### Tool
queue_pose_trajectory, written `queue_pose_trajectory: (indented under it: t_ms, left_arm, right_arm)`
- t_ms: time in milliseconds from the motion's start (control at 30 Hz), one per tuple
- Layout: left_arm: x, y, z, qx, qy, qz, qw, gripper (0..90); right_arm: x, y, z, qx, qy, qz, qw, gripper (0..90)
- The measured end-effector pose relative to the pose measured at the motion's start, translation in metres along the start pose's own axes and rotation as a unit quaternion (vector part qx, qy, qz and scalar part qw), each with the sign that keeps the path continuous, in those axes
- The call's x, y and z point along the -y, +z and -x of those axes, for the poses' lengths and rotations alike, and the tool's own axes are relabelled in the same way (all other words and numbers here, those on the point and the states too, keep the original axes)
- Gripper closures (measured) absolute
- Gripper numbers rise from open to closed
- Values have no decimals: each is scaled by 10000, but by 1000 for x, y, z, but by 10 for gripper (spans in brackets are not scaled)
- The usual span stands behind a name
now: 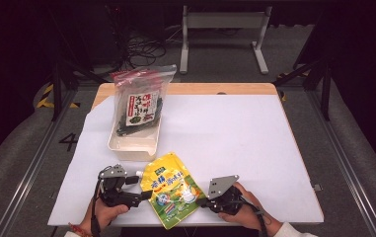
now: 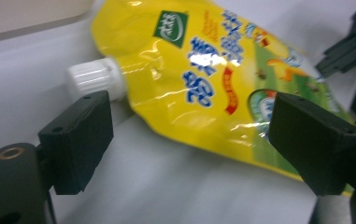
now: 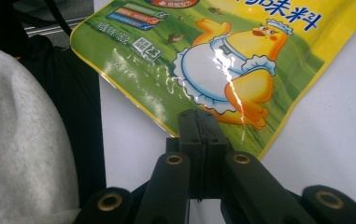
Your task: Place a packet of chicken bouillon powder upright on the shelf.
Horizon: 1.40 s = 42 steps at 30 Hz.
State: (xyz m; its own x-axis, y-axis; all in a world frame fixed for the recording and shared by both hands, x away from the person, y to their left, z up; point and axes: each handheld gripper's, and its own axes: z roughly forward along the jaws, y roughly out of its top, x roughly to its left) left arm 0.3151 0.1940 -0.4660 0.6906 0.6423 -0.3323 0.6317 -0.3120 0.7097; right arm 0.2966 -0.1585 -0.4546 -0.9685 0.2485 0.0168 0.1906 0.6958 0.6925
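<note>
Yellow spouted pouch (image 1: 171,190) lies flat on the white table (image 1: 235,133), low in the high view and just left of centre, its white cap (image 1: 138,174) pointing to the upper left. Left gripper (image 1: 143,186) sits against the pouch's left edge with its jaws spread wide and nothing between them; in the left gripper view one black finger (image 2: 76,140) stands at the lower left just below the cap (image 2: 94,78), the other at the lower right over the pouch's (image 2: 213,79) lower edge. Right gripper (image 1: 201,201) rests at the pouch's lower right edge, jaws pressed together; its own view shows the closed fingertips (image 3: 202,135) meeting the printed rim beneath the cartoon chicken (image 3: 234,65), though whether they pinch the film cannot be told. Beyond, in the upper left of the high view, a cream bin (image 1: 132,144) holds a clear bag (image 1: 140,101) of dark greens.
</note>
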Motion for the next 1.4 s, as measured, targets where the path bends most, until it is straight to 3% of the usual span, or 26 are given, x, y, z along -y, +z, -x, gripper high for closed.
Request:
queue_pose_trajectory:
  t_ms: [67,133,300,367,467,600,667,833,933,967,1033,1100,1267,1333,1400]
  left_arm:
    - [4,-1,1,17,-81,-83,9999,158]
    - [6,-2,3,70,-14,-122,9999,166]
    - [5,3,10,463,-50,-217,9987,178]
    - [4,6,9,683,-165,-201,9973,177]
    - [1,11,10,893,-177,-229,9956,170]
    - [-3,15,13,911,-103,-259,9954,183]
    - [-6,20,13,919,-204,-190,9954,183]
    - [-15,29,14,683,-133,-126,9975,223]
    - [-17,35,17,737,-144,-86,9971,251]
    - [-18,37,19,728,-105,-104,9972,279]
    - [-21,46,24,946,-34,-111,9954,349]
    - [-25,51,27,848,38,-73,9964,343]
    - [-28,47,18,977,-147,193,9949,583]
    - [-28,46,22,813,36,194,9965,673]
    - [-30,41,25,830,244,348,9956,763]
  right_arm:
    - [0,0,0,-25,32,-27,10000,900]
    - [1,0,1,-63,72,12,10000,900]
    - [2,-1,1,-68,99,20,9999,900]
    - [2,-1,2,-94,122,26,9999,900]
    - [2,0,2,-96,59,20,9999,900]
    - [2,0,2,-76,18,4,10000,900]
    - [2,0,2,-72,17,7,10000,900]
    - [2,0,1,-25,20,32,10000,900]
    - [2,1,1,-68,5,10,10000,900]
    - [3,1,0,-51,8,26,10000,900]
    - [2,1,0,-8,-45,10,10000,900]
    - [3,1,0,-35,-13,10,10000,900]
    - [4,1,0,-49,-88,66,9999,900]
    - [5,1,1,-50,-72,81,9999,900]
    - [5,1,0,-52,-72,113,9999,900]
